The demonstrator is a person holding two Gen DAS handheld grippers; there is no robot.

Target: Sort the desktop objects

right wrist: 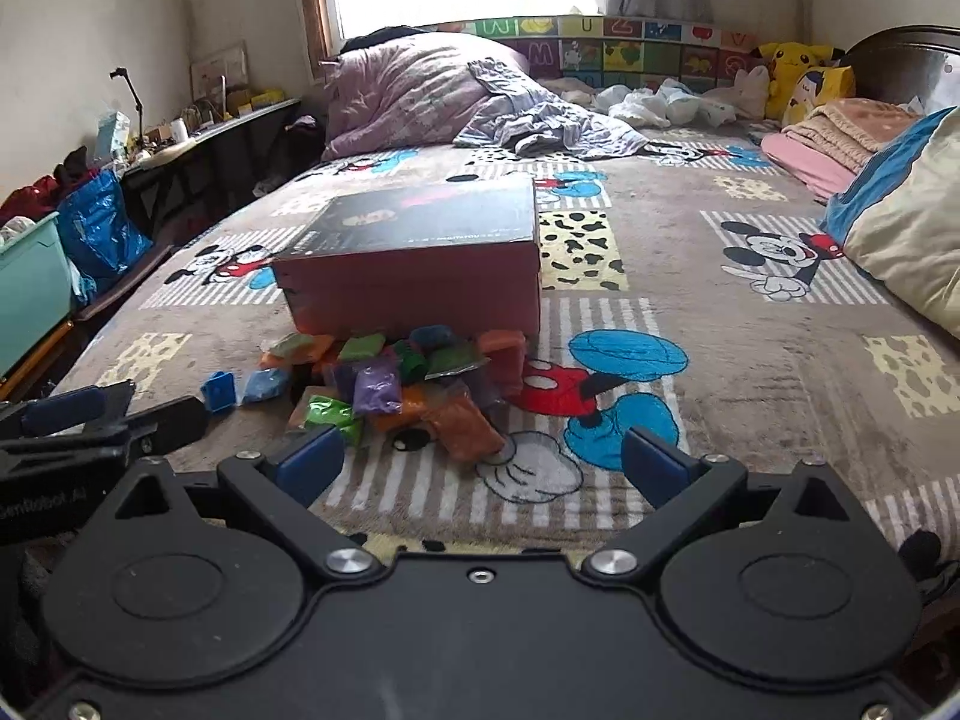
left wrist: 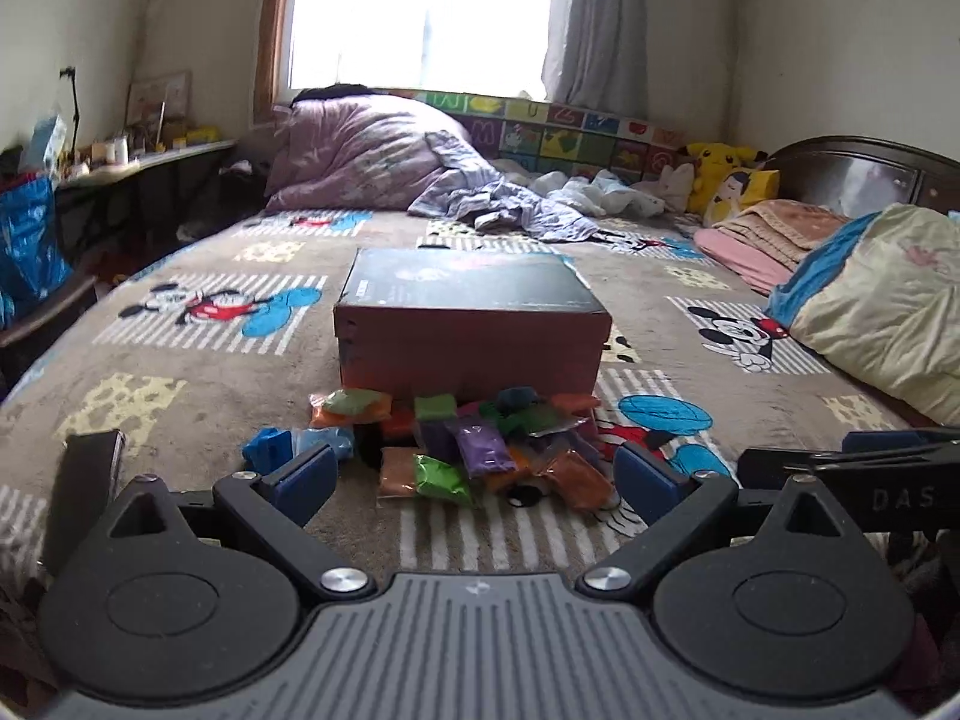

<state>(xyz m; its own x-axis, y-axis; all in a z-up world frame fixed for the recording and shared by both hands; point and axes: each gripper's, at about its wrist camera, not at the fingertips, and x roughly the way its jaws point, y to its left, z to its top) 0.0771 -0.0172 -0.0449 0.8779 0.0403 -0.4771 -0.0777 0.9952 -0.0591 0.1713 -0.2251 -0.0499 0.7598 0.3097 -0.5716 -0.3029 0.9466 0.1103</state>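
The left gripper is hovering low over the near edge of the bed cover, its blue-padded fingers spread wide and gripping nothing. The right gripper is hanging just beside it on the right, fingers likewise splayed apart and empty, over the striped cartoon panel near the same edge.

Just beyond the left gripper's fingertips, a heap of small coloured packets is lying on the cover, a little way in from the near edge and left of its middle. Orange, purple, green and brown bags are overlapping one another, with an orange packet sitting nearest the right gripper. To the pile's left, slightly apart, a small blue block and a pale blue packet are resting side by side. A dark flat object is lying at the near left edge of the cover; what it is cannot be told.

Directly behind the pile, and touching its far packets, a closed red box with a dark lid is sitting flat near the middle of the cover.

Farther back, a crumpled purple quilt is bulging at the far edge under the window, and a yellow plush toy is leaning in the far right corner.
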